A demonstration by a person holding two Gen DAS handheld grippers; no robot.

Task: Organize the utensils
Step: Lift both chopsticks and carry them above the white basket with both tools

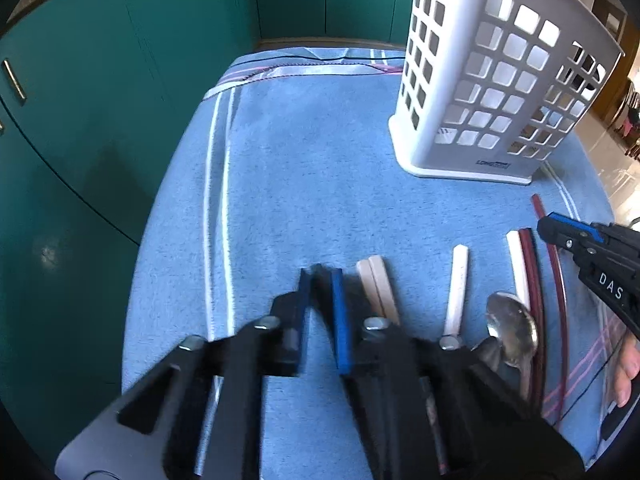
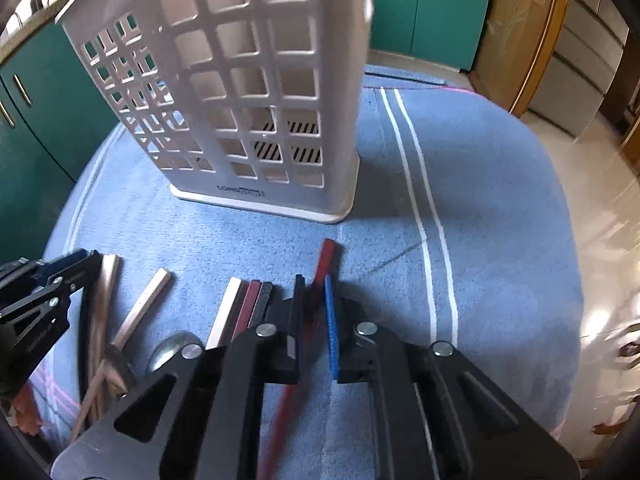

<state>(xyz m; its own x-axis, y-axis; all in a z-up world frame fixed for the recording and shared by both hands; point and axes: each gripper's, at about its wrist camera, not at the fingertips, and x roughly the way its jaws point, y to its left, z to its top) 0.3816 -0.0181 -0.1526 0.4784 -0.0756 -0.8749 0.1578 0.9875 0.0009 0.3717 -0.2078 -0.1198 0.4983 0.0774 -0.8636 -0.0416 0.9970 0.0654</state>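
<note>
A white lattice utensil holder (image 1: 492, 80) (image 2: 248, 100) stands upright on the blue towel (image 1: 300, 180). Several utensils lie in a row before it: a pale wooden pair (image 1: 376, 280), a white handle (image 1: 458, 280), a metal spoon (image 1: 512, 324), and white and maroon handles (image 1: 526, 268). My left gripper (image 1: 320, 276) (image 2: 76, 264) is at the row's left end, its jaws shut on a thin dark handle (image 2: 82, 332). My right gripper (image 2: 316, 284) (image 1: 550, 224) is at the right end, shut on a dark red stick (image 2: 328, 256) that runs back under it.
Green cabinets (image 1: 120, 80) stand close behind and to the left of the towel-covered surface. Its rounded edge drops to a shiny tiled floor (image 2: 580, 200) on the right. A person's hand (image 1: 628, 368) shows at the right edge of the left wrist view.
</note>
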